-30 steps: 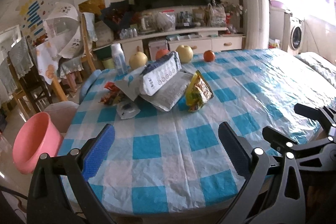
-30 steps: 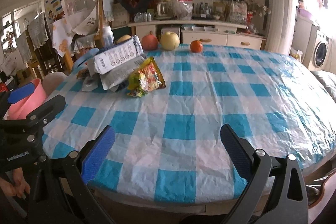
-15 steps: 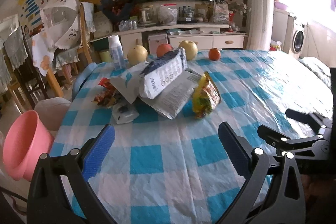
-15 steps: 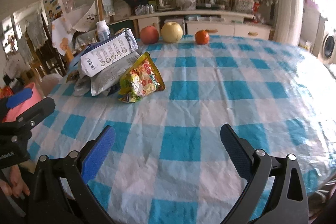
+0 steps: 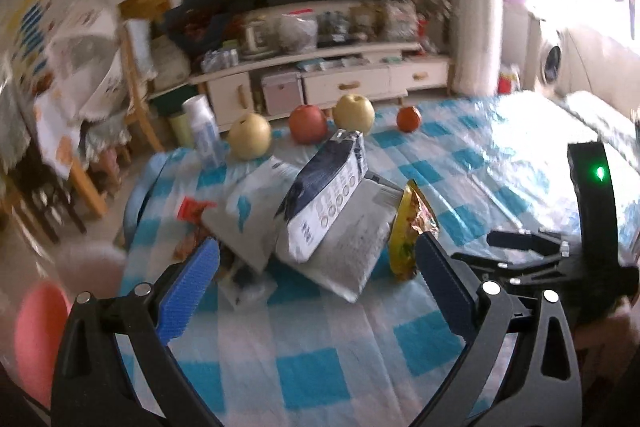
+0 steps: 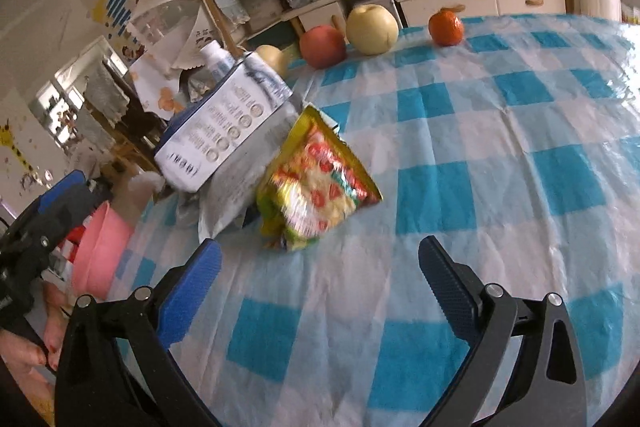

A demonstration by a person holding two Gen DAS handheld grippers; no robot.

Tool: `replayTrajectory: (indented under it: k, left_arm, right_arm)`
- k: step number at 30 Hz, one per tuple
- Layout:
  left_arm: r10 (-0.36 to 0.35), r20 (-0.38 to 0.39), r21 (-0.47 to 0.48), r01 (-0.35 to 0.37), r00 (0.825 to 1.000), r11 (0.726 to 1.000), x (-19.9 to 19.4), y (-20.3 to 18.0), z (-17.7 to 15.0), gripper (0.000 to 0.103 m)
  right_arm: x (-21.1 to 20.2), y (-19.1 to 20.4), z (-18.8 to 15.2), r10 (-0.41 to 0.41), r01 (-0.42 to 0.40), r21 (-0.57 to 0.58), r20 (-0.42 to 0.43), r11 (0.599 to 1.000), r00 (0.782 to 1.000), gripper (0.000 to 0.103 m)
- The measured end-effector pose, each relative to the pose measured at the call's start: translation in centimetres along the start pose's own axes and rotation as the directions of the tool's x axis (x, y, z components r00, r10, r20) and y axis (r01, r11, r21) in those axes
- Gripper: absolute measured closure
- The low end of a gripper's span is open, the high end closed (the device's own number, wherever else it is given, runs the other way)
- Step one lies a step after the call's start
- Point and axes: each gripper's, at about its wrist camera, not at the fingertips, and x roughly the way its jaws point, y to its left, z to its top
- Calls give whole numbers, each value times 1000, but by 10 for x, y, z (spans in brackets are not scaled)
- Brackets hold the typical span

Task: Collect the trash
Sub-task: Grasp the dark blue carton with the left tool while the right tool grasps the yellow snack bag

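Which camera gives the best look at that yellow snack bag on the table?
The right wrist view: the yellow snack bag shows its broad printed face, close ahead of the open right gripper. The left wrist view catches it only edge-on, beside the grey packets.

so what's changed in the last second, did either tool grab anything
No grab. Both tools moved in toward the wrapper pile: the left tool now faces the white-and-navy bag, the right tool the yellow snack packet. Both stay open and empty. Trash and fruit haven't shifted.
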Motion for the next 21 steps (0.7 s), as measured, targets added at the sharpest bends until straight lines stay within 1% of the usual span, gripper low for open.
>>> replayTrajectory:
  k: [1,2,3,4,6,8,11,14,16,18,19,21]
  left_arm:
    - [0,-10,27,0,1000,1000,6,-2,4,9]
    - [8,-27,62,-6,1000,998,16,-4,9,11]
    - [11,-40,80,-7,999,997,22,-5,12,17]
    - [9,-55,96,-4,998,995,30,-5,16,21]
    - [13,-92,98,-4,996,995,48,-2,22,23]
    - [36,-101,106,-25,994,994,59,0,26,23]
    - [36,-132,118,-20,991,993,76,2,31,27]
    - [38,-162,138,-16,986,990,91,-1,34,29]
    - [36,-186,130,-12,982,991,100,0,34,40]
    - [29,-196,114,-6,980,993,105,-1,33,47]
    - [29,-199,110,-7,980,994,108,1,33,53]
    - [37,-208,101,-16,977,995,111,0,32,58]
  right_arm:
    - [3,-1,3,6,-6,6,-6,1000,1000,9]
    - [7,-1,6,9,-9,9,-12,1000,1000,17]
    - [13,-1,8,14,-13,10,-27,1000,1000,21]
    - [18,-1,10,20,-19,14,-40,1000,999,24]
    - [25,0,13,32,-31,19,-51,999,998,24]
    - [29,2,17,36,-36,12,-51,999,998,23]
    - [38,3,22,24,-24,-1,-64,1000,998,24]
    - [48,2,24,10,-9,16,-87,1000,996,23]
    - [51,1,24,17,-15,28,-94,1000,995,23]
    - [54,1,24,20,-17,31,-101,999,995,23]
    - [54,2,24,16,-14,29,-101,999,995,23]
    - [53,2,24,14,-11,30,-101,999,995,23]
